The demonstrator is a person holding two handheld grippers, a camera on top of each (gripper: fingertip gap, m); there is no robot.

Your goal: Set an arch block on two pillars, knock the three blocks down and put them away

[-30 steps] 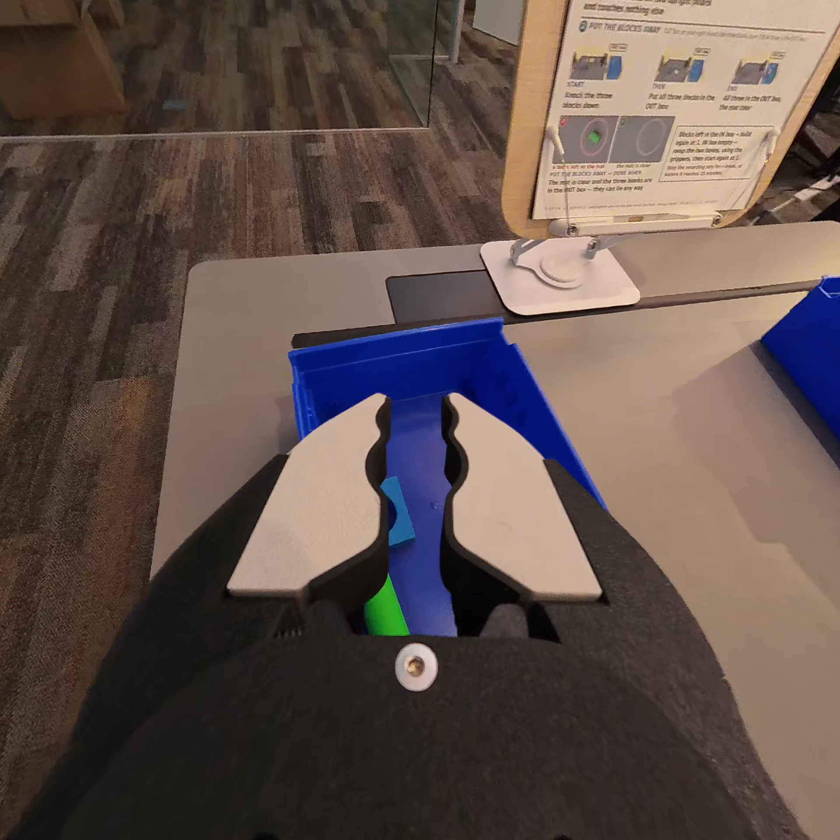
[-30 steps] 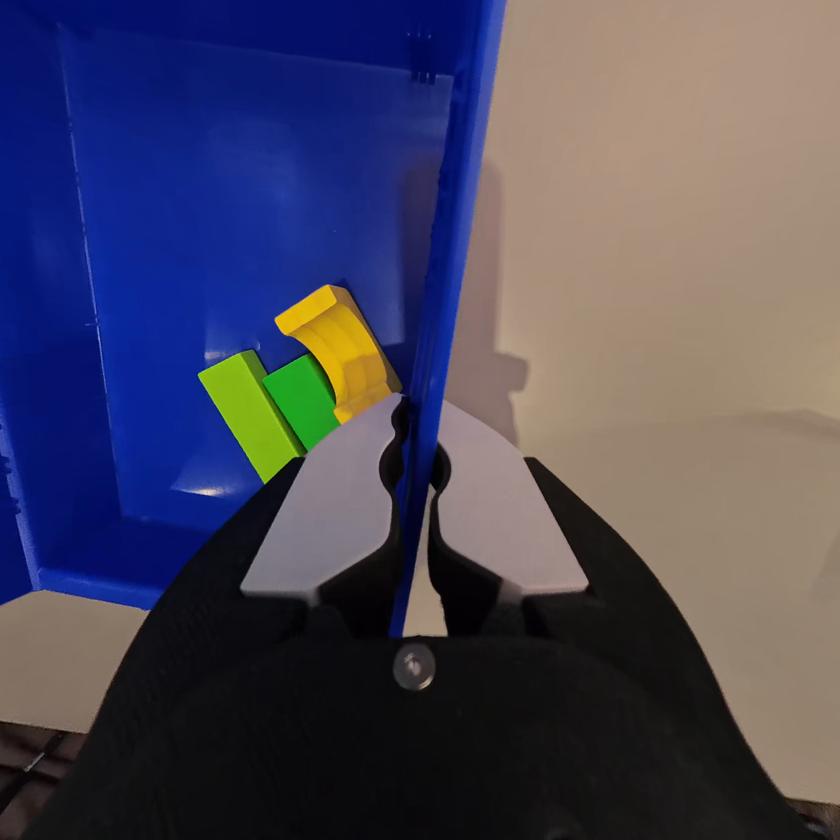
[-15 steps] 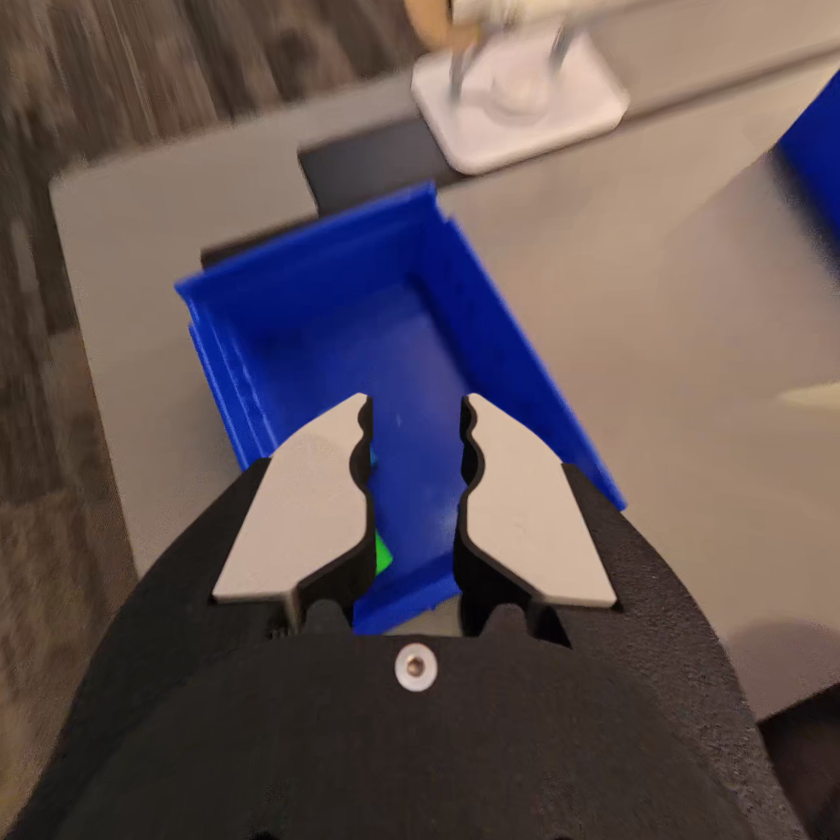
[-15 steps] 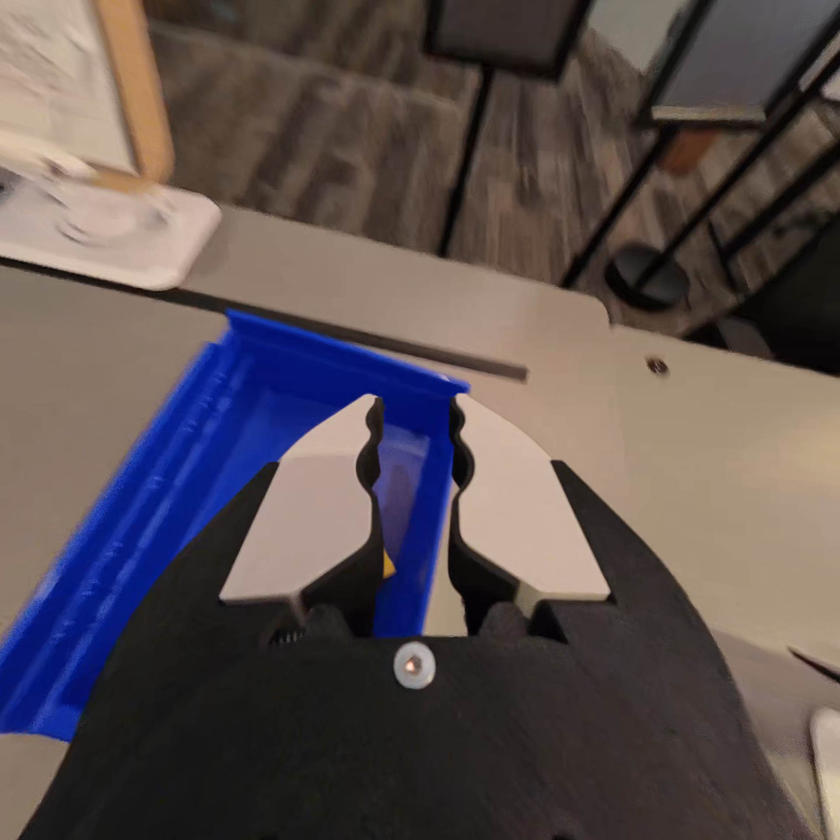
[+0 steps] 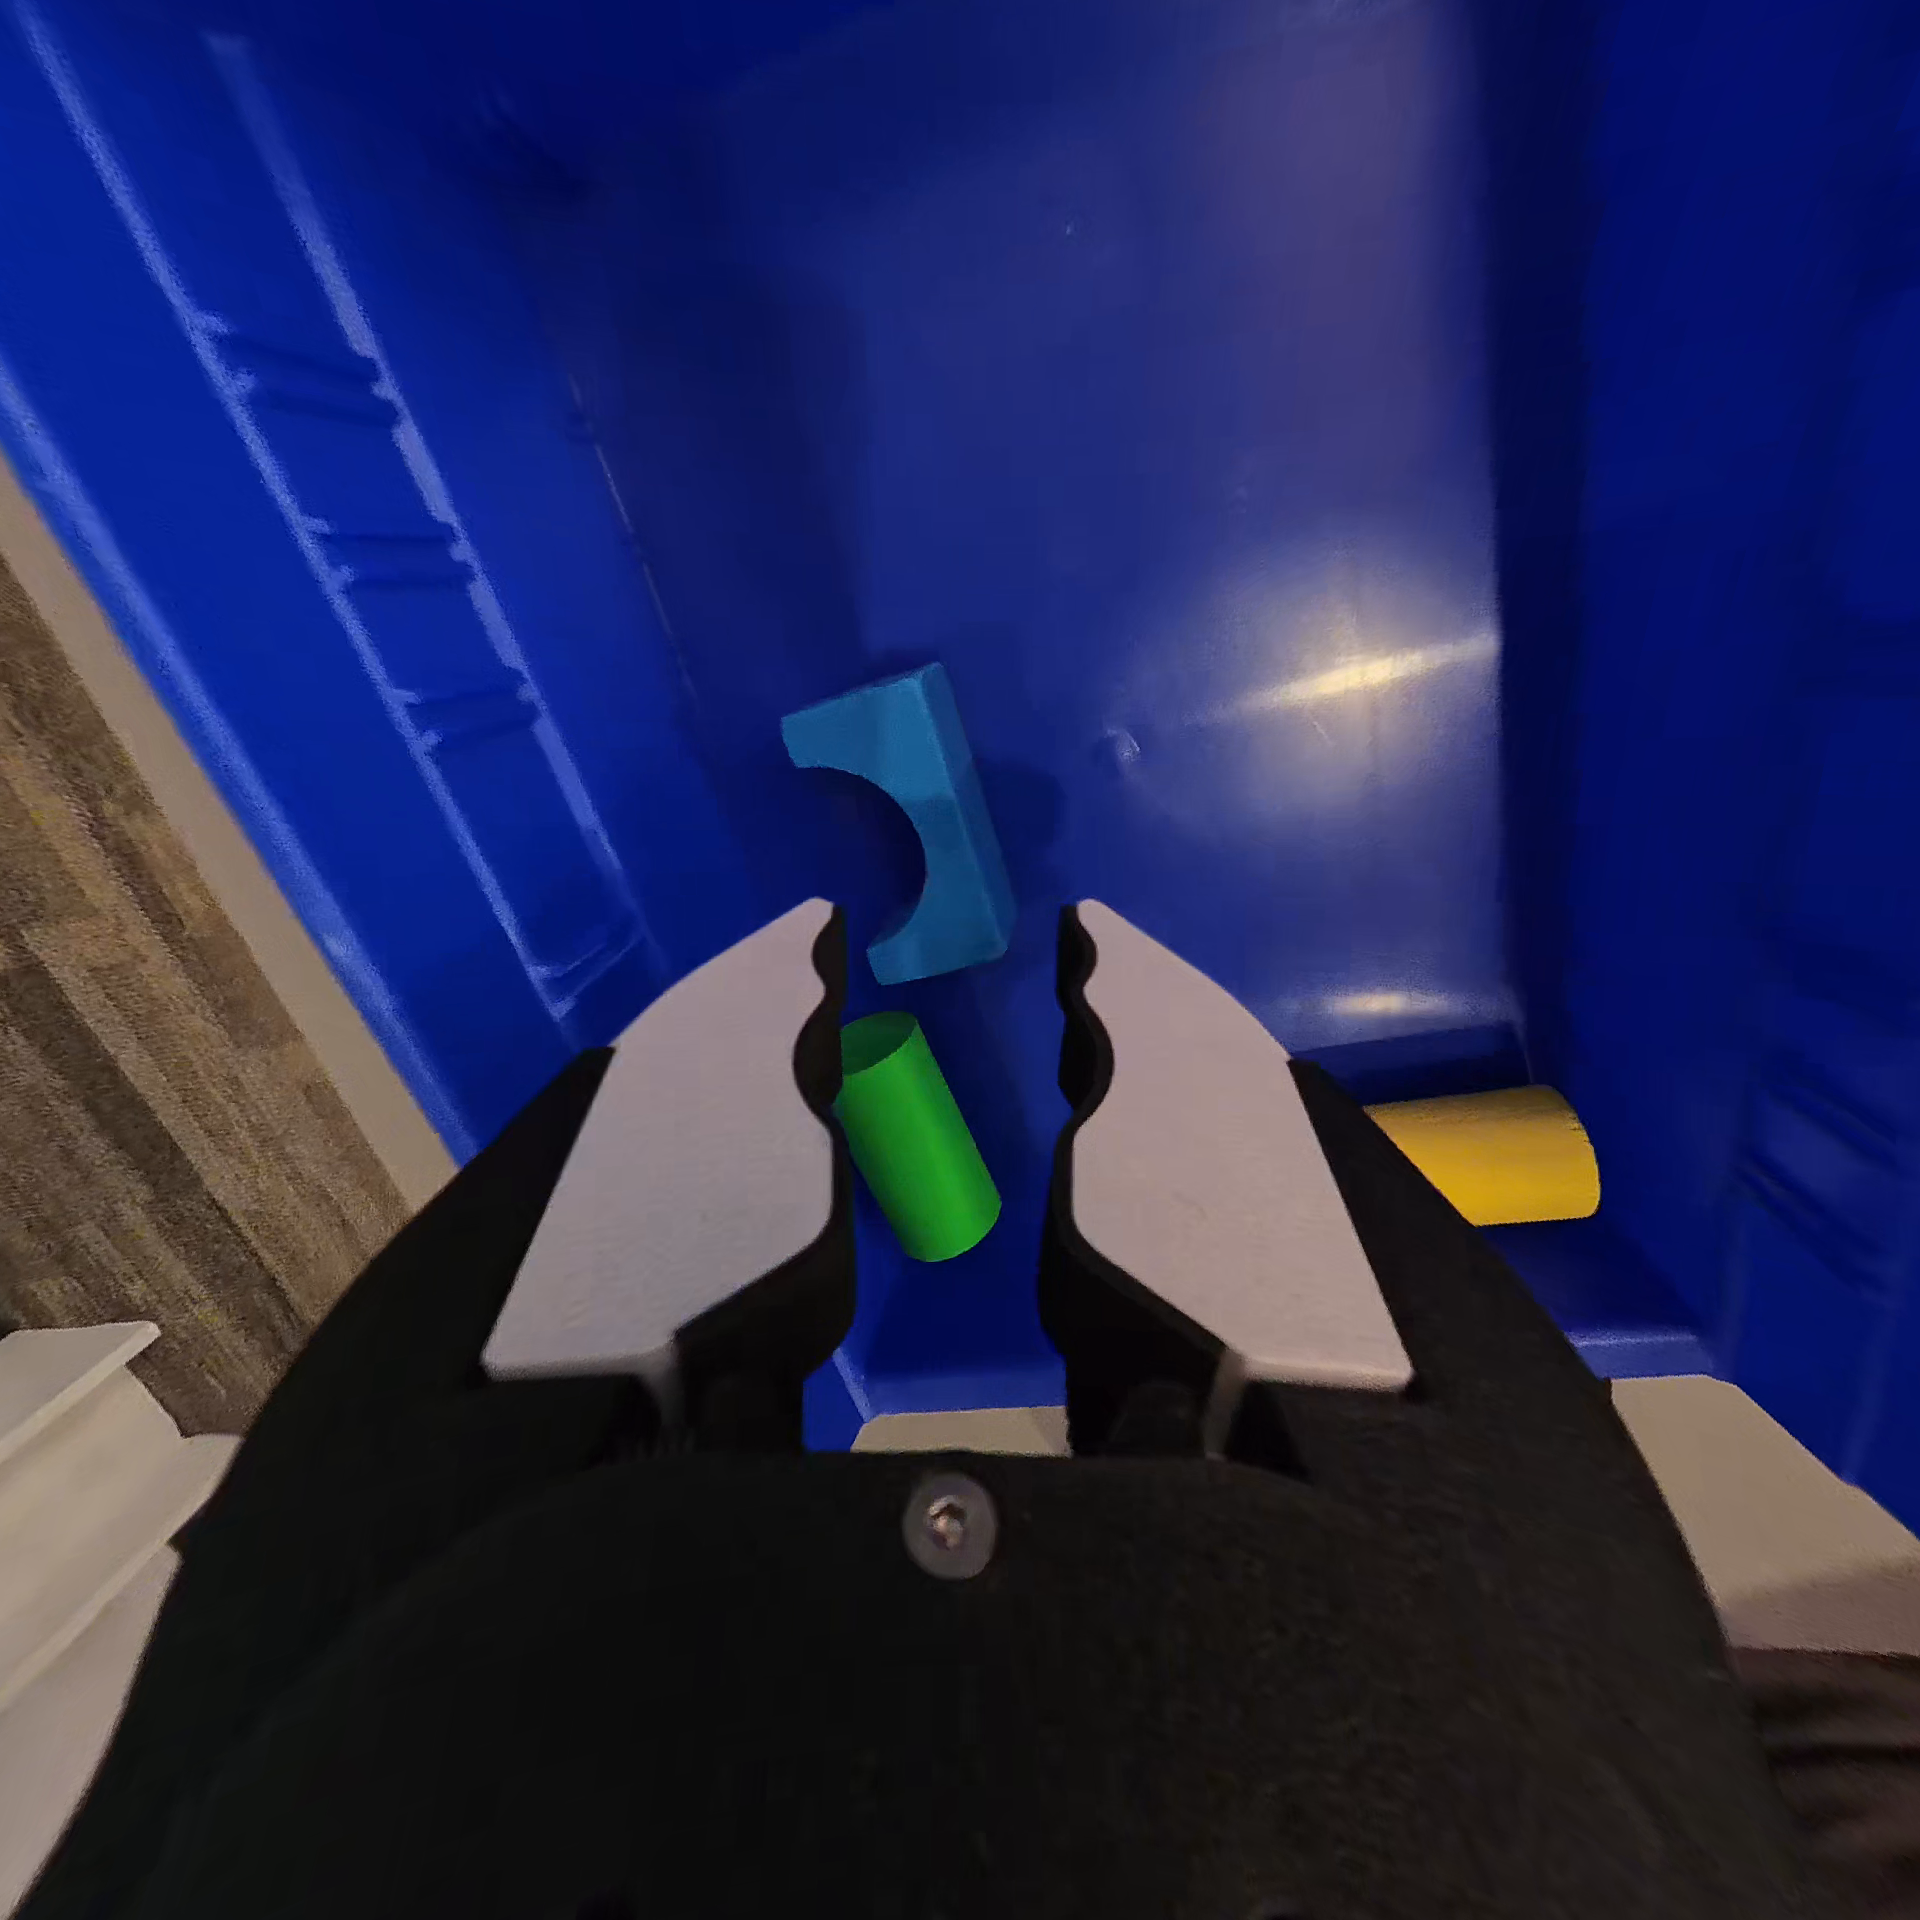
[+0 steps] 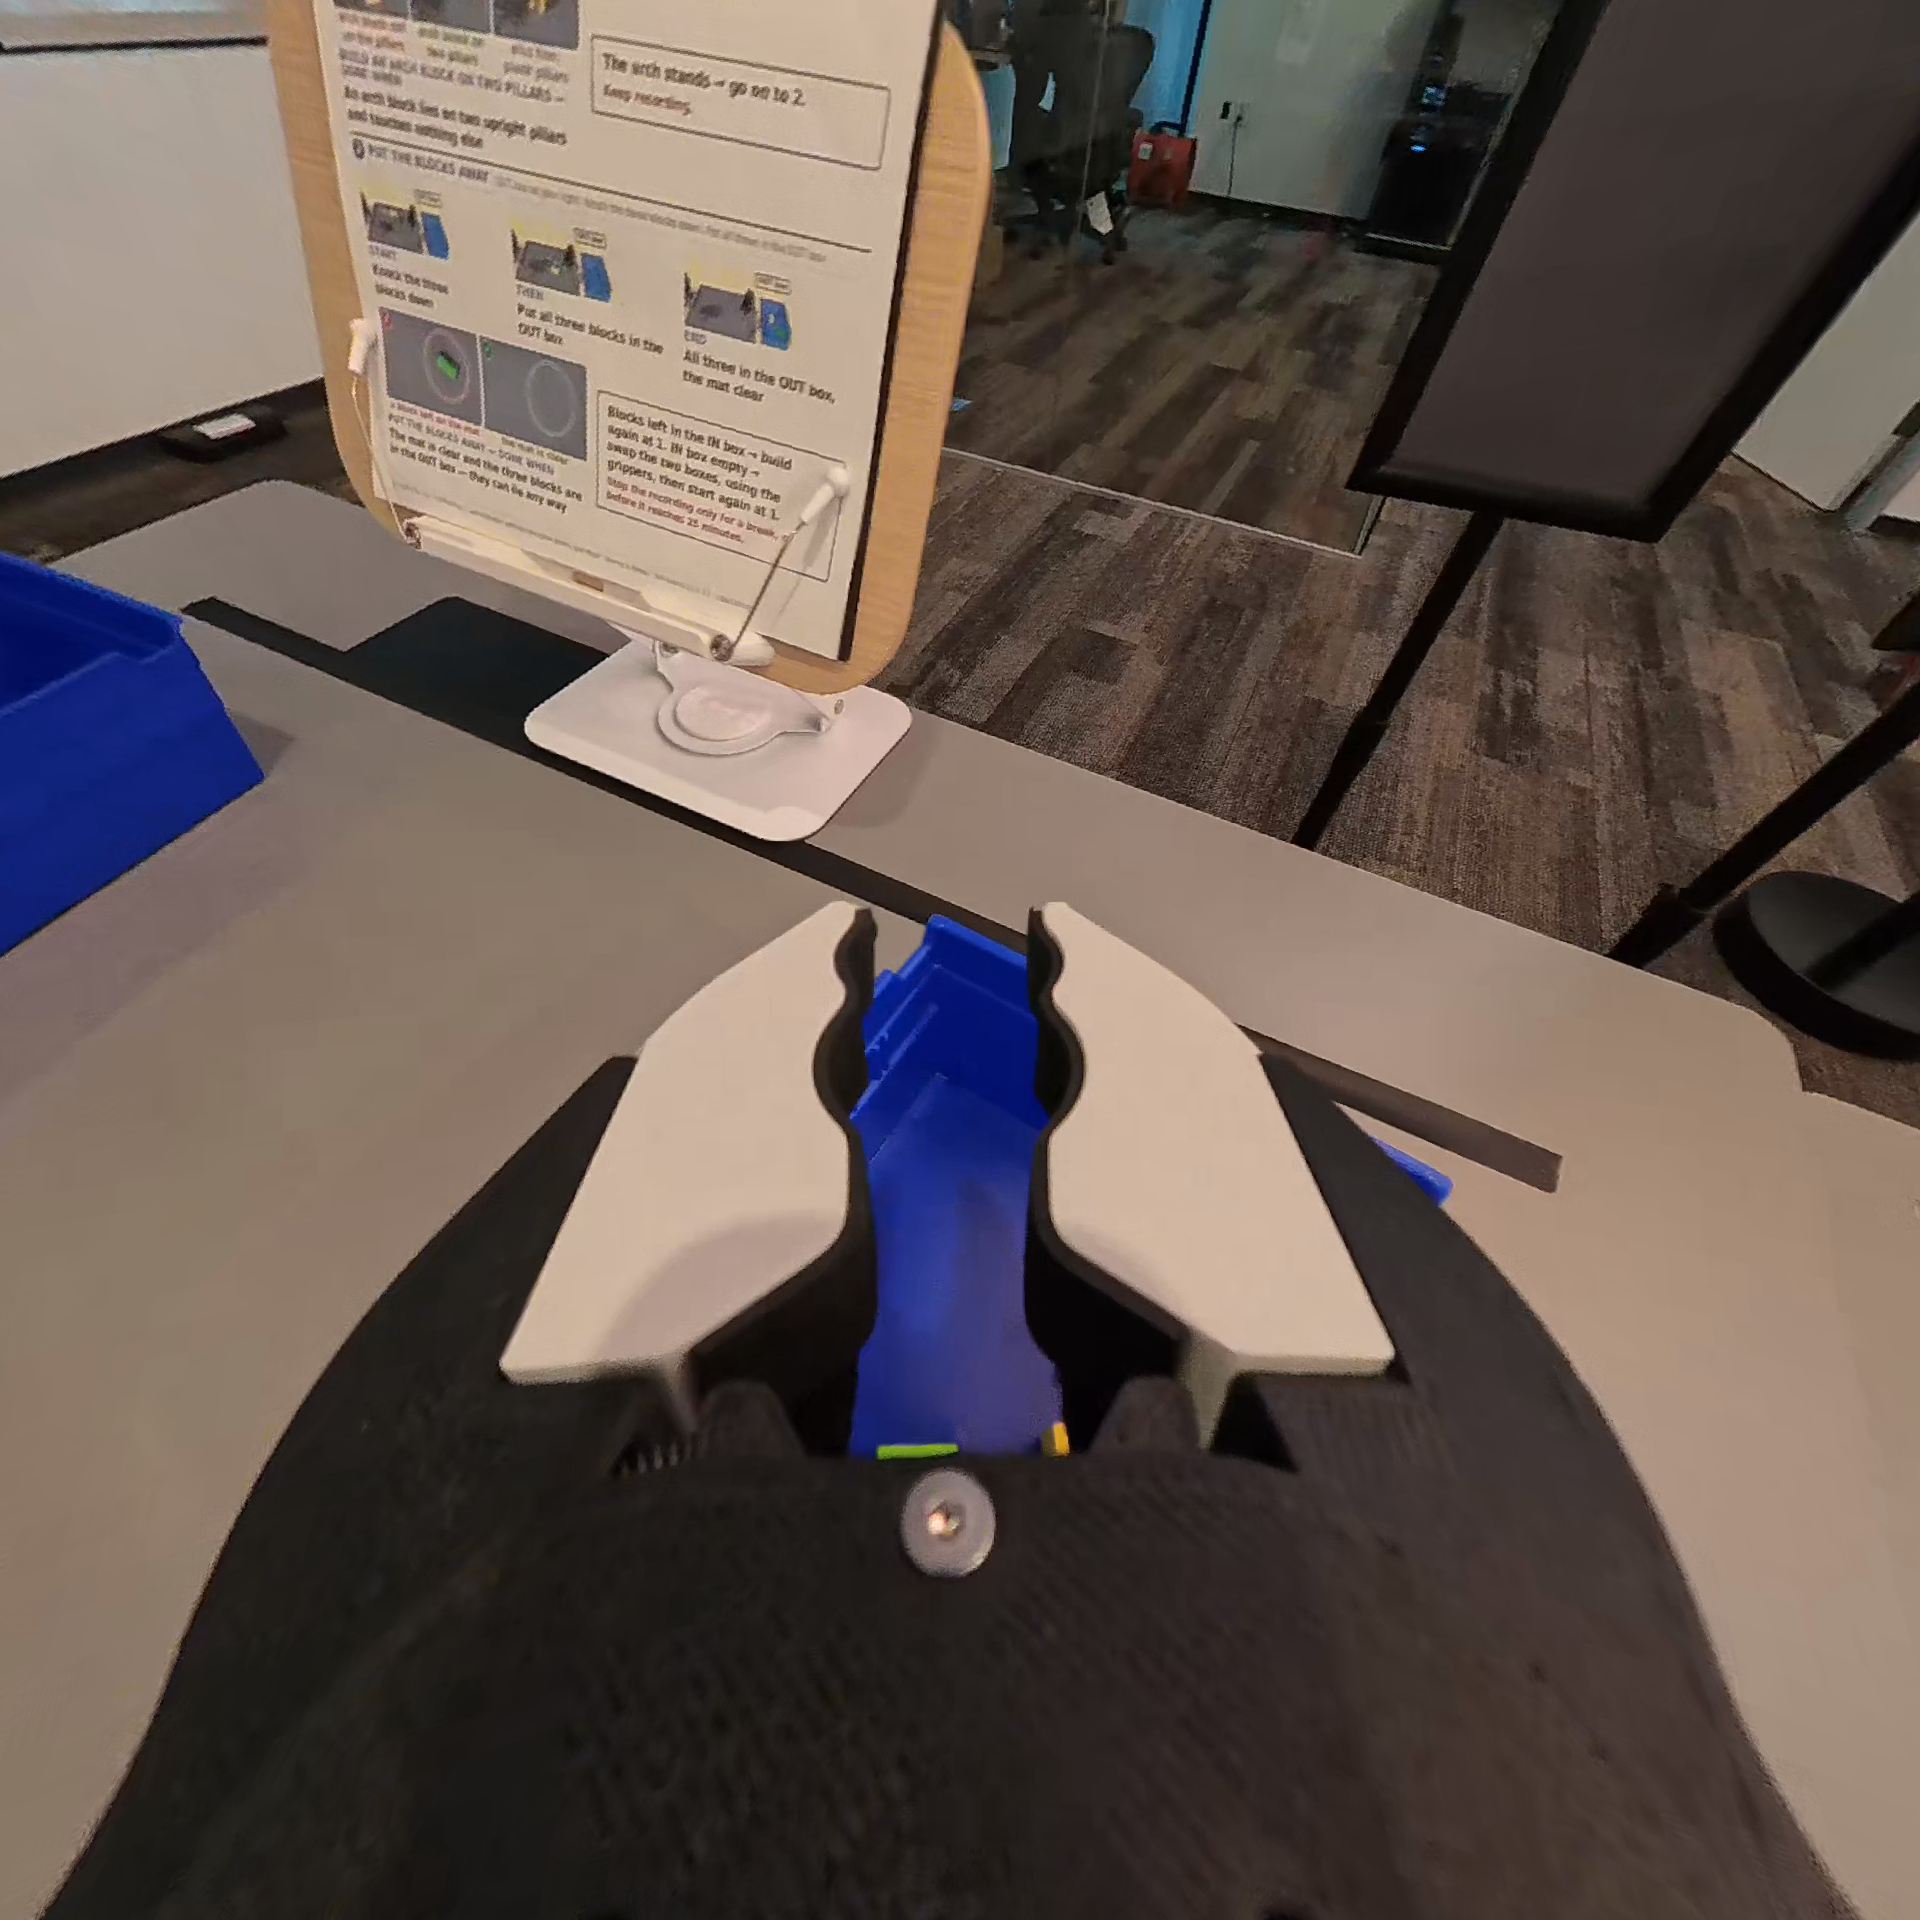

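In the left wrist view I look down into a blue bin (image 5: 416, 623). A light-blue arch block (image 5: 920, 821) lies on its floor just past my fingertips. A green cylinder (image 5: 914, 1138) lies between my fingers, below them. A yellow cylinder (image 5: 1486, 1153) lies at the right, partly behind my right finger. My left gripper (image 5: 945, 914) is open and empty above them. My right gripper (image 6: 948, 920) is open and empty over a second blue bin (image 6: 935, 997). Slivers of a green block (image 6: 914, 1449) and a yellow block (image 6: 1055, 1439) show at the finger roots.
The bins stand on a grey table (image 6: 416, 987). An instruction board (image 6: 623, 312) on a white stand (image 6: 717, 738) is at the table's back edge. The other blue bin (image 6: 94, 727) shows at the far left of the right wrist view. Wood-pattern floor lies beyond the table. One gripper's finger ends stand about 65 centimetres off the other's.
My left gripper has tipped down into its bin and its jaws have widened. My right gripper has let go of its bin's wall, opened and tilted up to face across the table.
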